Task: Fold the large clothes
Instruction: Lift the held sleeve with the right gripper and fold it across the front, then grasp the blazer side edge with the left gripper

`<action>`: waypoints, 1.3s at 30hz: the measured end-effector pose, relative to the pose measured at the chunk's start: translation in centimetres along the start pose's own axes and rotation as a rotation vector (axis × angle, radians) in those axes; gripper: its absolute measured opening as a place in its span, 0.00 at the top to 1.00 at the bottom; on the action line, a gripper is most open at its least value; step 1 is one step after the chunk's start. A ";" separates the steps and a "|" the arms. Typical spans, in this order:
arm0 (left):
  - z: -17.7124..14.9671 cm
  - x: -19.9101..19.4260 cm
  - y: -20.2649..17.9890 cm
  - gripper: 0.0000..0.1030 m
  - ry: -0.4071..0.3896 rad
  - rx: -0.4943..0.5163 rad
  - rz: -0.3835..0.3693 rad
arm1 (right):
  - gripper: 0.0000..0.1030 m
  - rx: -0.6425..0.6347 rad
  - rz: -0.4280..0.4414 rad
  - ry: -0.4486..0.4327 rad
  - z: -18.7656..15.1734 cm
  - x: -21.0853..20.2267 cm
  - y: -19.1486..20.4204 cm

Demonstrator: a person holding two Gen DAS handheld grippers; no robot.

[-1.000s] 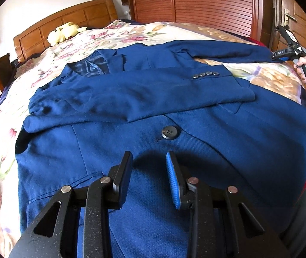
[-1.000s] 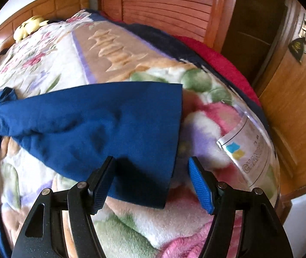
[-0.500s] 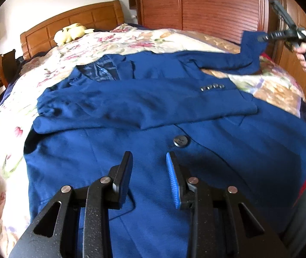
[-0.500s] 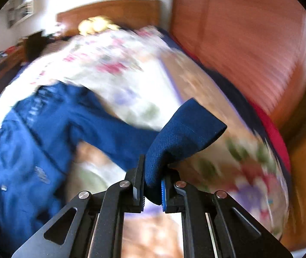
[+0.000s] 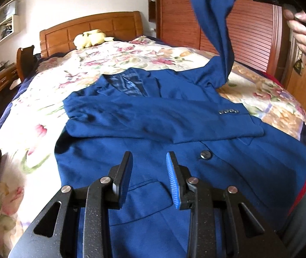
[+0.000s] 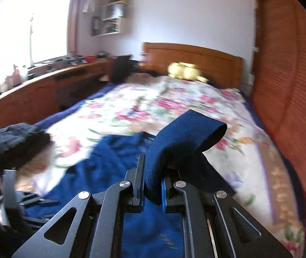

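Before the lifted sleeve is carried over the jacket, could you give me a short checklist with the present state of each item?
1. Right gripper clamped on the sleeve cuff: ok.
2. Sleeve lifted off the bed: ok; only its shoulder end is down.
3. Other sleeve folded flat across the jacket: ok.
4. Left gripper empty, jaws apart above the jacket front: ok.
5. Landing area free of loose items: ok; the yellow plush toy sits by the headboard.
6. Jacket back smooth underneath: cannot tell.
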State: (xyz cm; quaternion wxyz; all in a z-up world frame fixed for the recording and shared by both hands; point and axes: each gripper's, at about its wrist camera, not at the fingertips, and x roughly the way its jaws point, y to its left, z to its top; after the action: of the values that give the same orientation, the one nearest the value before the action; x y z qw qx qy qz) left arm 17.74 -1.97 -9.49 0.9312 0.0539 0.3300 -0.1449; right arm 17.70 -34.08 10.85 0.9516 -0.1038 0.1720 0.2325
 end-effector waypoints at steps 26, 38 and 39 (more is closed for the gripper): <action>0.2 0.6 1.1 0.68 0.002 -0.028 -0.012 | 0.49 0.060 -0.044 0.188 -8.5 6.7 1.4; 0.2 3.3 1.1 0.68 0.073 -0.058 -0.063 | 0.49 0.149 -0.092 0.360 -16.6 15.2 -1.5; 0.2 3.5 1.1 0.68 0.079 -0.059 -0.058 | 0.49 0.150 -0.092 0.359 -16.6 15.6 -1.4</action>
State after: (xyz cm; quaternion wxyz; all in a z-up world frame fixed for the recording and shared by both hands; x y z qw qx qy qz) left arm 20.80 -1.74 -11.54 0.9140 0.0226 0.3722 -0.1598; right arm 26.75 -33.56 -10.06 0.9204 -0.0800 0.3510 0.1529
